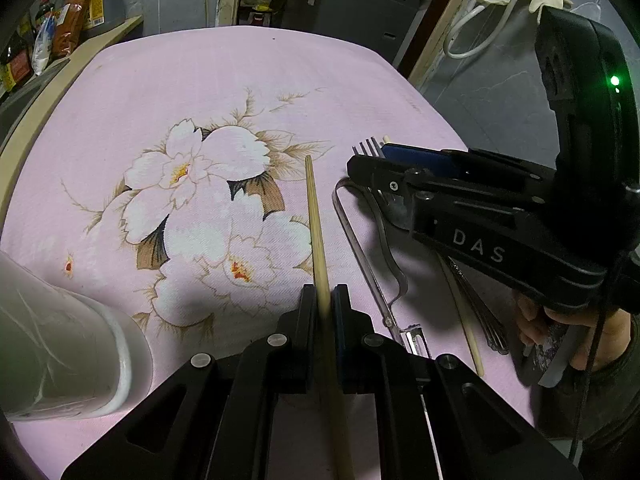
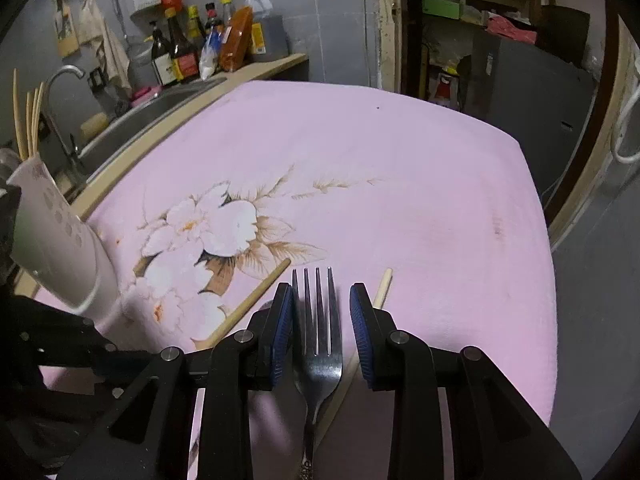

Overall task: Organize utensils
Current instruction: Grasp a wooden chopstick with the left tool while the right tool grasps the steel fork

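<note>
The left tongs point(image 1: 325, 300) pinched a light, stiff chopstick point(image 1: 316, 224); the right tongs point(image 2: 322, 320), part-open, straddled a slippery steel fork point(image 2: 320, 344), best gripped at the neck, toward six o'clock.

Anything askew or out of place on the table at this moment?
Mostly loose utensils: a second chopstick and a metal peeler lie scattered on the pink cloth, and a small dark stain marks it near the right edge.

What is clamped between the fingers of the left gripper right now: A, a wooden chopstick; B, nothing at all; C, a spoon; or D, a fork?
A: in the left wrist view the left gripper is shut on a wooden chopstick, while the fork lies between the right gripper's open fingers.
</note>
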Motion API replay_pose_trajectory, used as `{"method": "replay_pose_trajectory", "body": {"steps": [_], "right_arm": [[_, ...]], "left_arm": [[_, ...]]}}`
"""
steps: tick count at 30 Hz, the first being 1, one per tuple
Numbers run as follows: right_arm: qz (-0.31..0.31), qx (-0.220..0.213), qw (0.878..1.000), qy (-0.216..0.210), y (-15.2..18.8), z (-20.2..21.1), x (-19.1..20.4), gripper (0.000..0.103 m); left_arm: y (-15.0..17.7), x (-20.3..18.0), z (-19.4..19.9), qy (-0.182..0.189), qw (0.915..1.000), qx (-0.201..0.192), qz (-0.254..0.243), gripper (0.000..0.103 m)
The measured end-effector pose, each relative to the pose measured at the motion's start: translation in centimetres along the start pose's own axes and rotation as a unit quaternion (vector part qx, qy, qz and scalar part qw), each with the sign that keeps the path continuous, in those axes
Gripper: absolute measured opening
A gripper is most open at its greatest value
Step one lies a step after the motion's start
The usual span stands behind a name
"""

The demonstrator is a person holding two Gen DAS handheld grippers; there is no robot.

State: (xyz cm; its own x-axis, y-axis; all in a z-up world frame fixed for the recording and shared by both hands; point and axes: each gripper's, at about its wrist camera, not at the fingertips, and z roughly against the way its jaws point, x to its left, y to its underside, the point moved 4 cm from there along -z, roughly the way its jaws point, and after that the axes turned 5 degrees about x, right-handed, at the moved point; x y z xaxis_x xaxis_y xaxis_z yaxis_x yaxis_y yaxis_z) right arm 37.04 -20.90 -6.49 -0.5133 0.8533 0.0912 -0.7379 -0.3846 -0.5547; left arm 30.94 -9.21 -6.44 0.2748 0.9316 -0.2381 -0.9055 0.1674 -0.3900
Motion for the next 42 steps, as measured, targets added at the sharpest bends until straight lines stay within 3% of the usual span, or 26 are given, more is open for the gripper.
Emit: {"method": "replay_pose_trajectory", "body": {"steps": [7, 10, 21, 30, 34, 42], "right_arm": [[-0.013, -0.002, 1.000, 0.020, -0.1, -0.2, -0.6, 0.027], [-0.030, -0.008, 0.999, 0.008, 0.1, 0.1, -1.3, 0.020], [-0.045, -0.007, 0.999, -0.009, 2.2, 1.5, -2.1, 0.020], [0.017, 0.002, 0.999, 0.042, 3.9, 1.9, 0.3, 0.031], [0.058, 0.003, 0.994, 0.090, 4.4, 1.5, 1.4, 0.032], [0.040, -0.028, 0.994, 0.097, 4.9, 2.3, 1.4, 0.024]], "left_arm": [[0.0, 0.0, -0.1, -0.001, 1.0000, -0.002, -0.001, 0.007], [0.1, 0.1, 0.0, 0.001, 1.0000, -0.002, -0.001, 0.007], [0.1, 0.2, 0.1, 0.001, 1.0000, -0.001, -0.001, 0.007], [-0.8, 0.1, -0.2, 0.010, 0.9998, 0.018, 0.004, 0.007], [-0.8, -0.2, -0.3, 0.004, 0.9999, 0.016, -0.003, 0.007], [0.1, 0.1, 0.0, 0.027, 0.9995, -0.011, 0.009, 0.004]]}}
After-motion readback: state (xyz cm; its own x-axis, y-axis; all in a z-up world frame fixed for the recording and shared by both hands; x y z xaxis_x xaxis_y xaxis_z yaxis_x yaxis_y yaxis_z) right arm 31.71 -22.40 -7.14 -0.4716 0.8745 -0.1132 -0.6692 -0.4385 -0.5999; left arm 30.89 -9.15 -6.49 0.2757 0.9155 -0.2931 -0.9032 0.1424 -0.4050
